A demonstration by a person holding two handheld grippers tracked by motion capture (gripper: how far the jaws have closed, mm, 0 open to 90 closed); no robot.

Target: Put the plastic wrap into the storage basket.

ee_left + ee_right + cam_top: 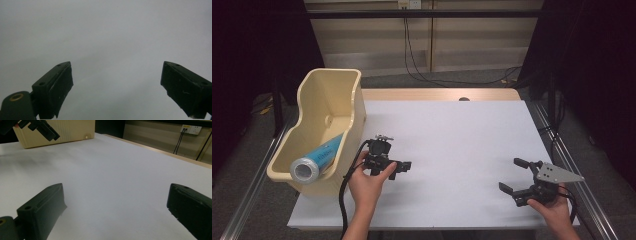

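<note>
A cream plastic bin (pixel 354 107) stands on the left side of the white table (pixel 462 135). Inside it a blue cylinder with a silver end (pixel 319 159) lies tilted against the near wall. My left gripper (pixel 399 169) hovers low over the table just right of the bin. Its jaws stand apart in the left gripper view, where the left gripper (pixel 116 64) has nothing but bare white surface between them. Near the front right corner my right gripper (pixel 509 173) is open and empty. The right gripper (pixel 117 186) faces across the table toward the bin (pixel 62 132).
Wood shows along the table's far edge (pixel 437 94). Metal rails (pixel 562 150) run along both sides. Black cables (pixel 422 70) hang from a wall socket behind. The left gripper (pixel 42 128) appears at the top left of the right gripper view.
</note>
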